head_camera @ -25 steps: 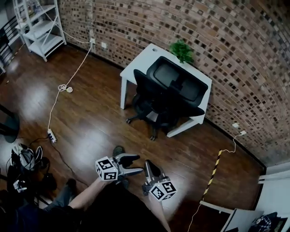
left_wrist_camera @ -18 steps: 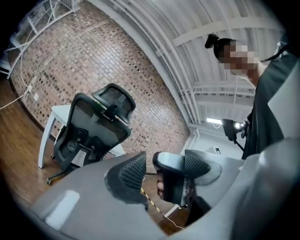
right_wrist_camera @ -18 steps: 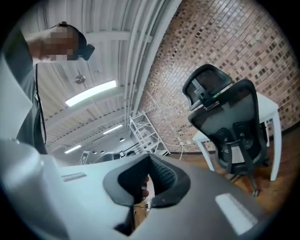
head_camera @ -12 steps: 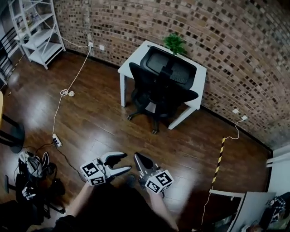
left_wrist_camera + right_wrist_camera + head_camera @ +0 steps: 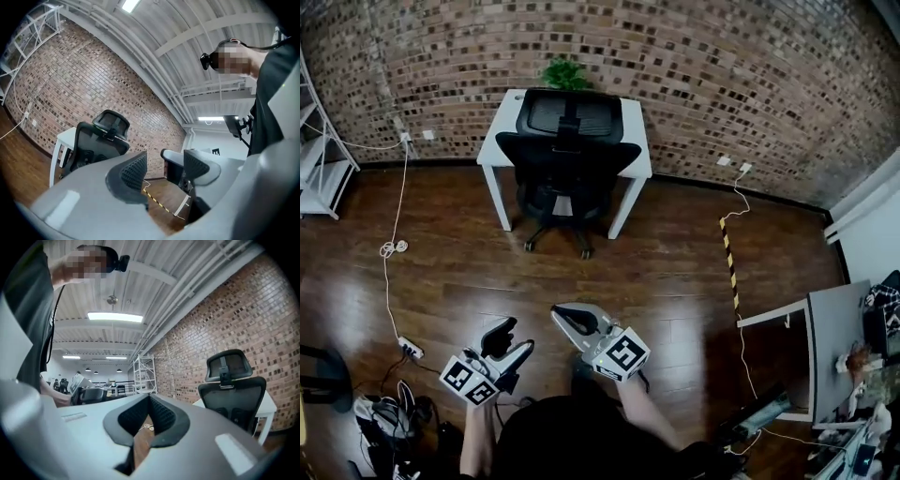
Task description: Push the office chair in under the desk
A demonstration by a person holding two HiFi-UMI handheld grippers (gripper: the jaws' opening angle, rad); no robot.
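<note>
Two claws are held out far from the black chair (image 5: 567, 159). The left claw (image 5: 517, 336) has its jaws apart with nothing between them, and they have just been opening a bit. The right claw (image 5: 565, 315) is closed tight on nothing. The chair sits at the white desk (image 5: 499, 131) by the brick wall (image 5: 722, 75), its back to us, its wheels (image 5: 584, 251) sticking out in front. I think the push has not begun. Next the claws must reach the chair's back and press it straight in.
</note>
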